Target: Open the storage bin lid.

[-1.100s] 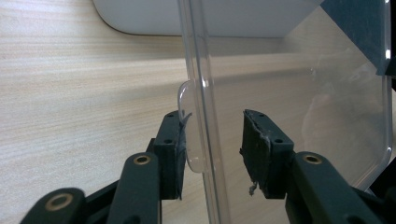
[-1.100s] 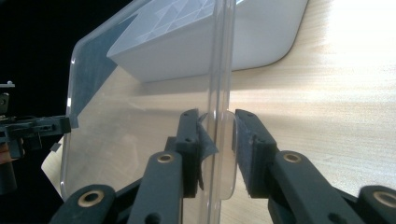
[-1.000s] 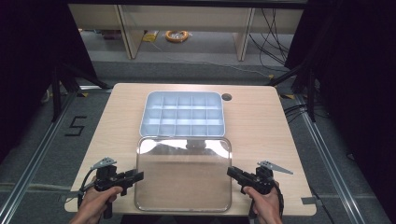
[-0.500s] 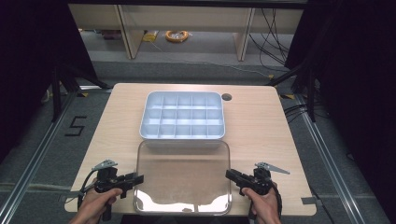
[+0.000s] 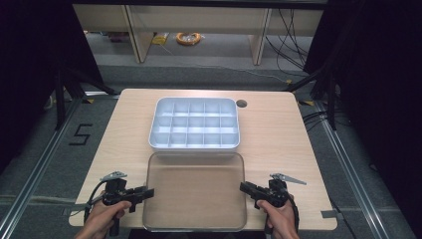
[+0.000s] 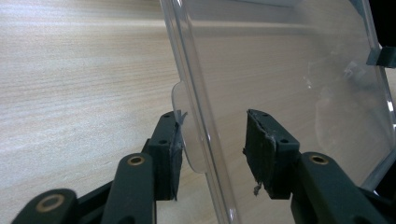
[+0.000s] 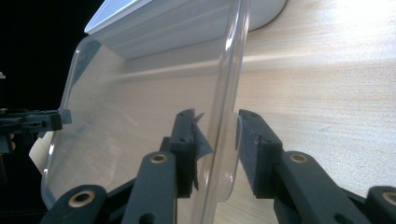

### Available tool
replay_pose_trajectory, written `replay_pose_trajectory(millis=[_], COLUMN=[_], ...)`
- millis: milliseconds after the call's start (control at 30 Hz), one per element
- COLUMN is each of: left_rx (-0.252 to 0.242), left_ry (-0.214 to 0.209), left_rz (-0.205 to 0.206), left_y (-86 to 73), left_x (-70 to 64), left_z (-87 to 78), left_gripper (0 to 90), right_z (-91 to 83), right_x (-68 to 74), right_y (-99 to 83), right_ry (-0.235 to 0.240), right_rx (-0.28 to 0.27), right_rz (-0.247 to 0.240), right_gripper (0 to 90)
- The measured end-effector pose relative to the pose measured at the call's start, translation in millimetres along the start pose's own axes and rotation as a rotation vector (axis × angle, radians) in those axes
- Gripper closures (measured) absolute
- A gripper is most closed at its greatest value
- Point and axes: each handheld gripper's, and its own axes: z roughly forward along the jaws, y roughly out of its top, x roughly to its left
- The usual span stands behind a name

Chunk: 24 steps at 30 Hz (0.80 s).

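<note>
A clear plastic lid (image 5: 194, 191) lies flat on the table, just in front of a white compartment tray (image 5: 194, 145) with empty cells. My left gripper (image 5: 149, 192) is at the lid's left edge and my right gripper (image 5: 243, 187) at its right edge. In the left gripper view the lid (image 6: 280, 70) has its rim and small tab between the jaws of the left gripper (image 6: 212, 154), which stand well apart. In the right gripper view the lid's (image 7: 140, 102) rim passes between the jaws of the right gripper (image 7: 217, 144), with a narrow gap on each side.
The wooden table (image 5: 278, 129) has bare room left and right of the tray, and a round cable hole (image 5: 242, 103) at the back. Its front edge runs just under the lid and the hands. Shelving and cables lie on the floor beyond.
The lid was held tilted, catching glare against the tray's front edge; it now rests flat a little nearer the front edge. Both grippers stay at its sides.
</note>
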Motion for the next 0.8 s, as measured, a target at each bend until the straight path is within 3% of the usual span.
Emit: replay_pose_trajectory(millis=[33,67,100,200,233,300,433,467,533,633,667,733,767,800], left_rx=[0.006,0.006,0.009,0.019,0.019,0.026,0.03,0.032,0.039,0.049,0.051,0.056,0.058,0.06], left_ry=[-0.002,-0.002,0.0,0.001,0.001,0.002,0.006,0.006,0.005,0.007,0.007,0.008,0.009,0.009], left_rz=[0.002,0.002,-0.004,-0.009,-0.009,-0.013,-0.011,-0.01,-0.011,-0.014,-0.015,-0.012,-0.012,-0.011], left_y=[0.2,0.2,0.5,1.2,1.2,1.4,2.7,3.0,3.8,4.0,4.0,4.1,4.2,4.3], left_x=[0.6,0.6,1.3,2.8,2.8,3.7,3.6,3.8,5.0,5.7,5.7,5.8,5.9,6.2], left_z=[0.4,0.4,1.7,3.5,3.5,4.5,6.8,7.1,8.3,10.2,10.6,11.6,11.7,12.2], left_gripper=[55.7,55.5,55.4,54.9,54.7,54.5,53.7,53.6,53.2,52.4,51.4,51.0,51.0,50.7], right_z=[0.6,1.6,1.7,5.1,4.9,5.8,7.0,6.8,8.3,8.8,10.7,11.1,12.1,11.4], right_x=[-2.7,-2.6,0.0,-3.6,-1.2,-1.2,-5.6,-3.4,-6.5,-3.4,-7.4,-7.7,-7.9,-4.6], right_y=[0.3,0.5,0.2,0.7,0.5,0.5,1.4,1.3,2.3,1.9,2.2,2.1,1.9,2.1], right_ry=[-0.001,-0.005,-0.008,-0.011,-0.01,-0.013,-0.015,-0.016,-0.02,-0.022,-0.028,-0.03,-0.029,-0.033], right_rx=[-0.006,-0.004,0.008,0.011,0.02,0.021,0.023,0.03,0.027,0.037,0.027,0.029,0.027,0.046], right_rz=[-0.034,-0.029,0.011,-0.011,0.022,0.027,-0.01,0.025,-0.009,0.027,-0.02,-0.022,-0.021,0.023], right_gripper=[68.7,68.5,68.3,67.6,67.6,67.5,67.4,67.3,66.9,66.6,66.3,66.0,65.9,65.8])
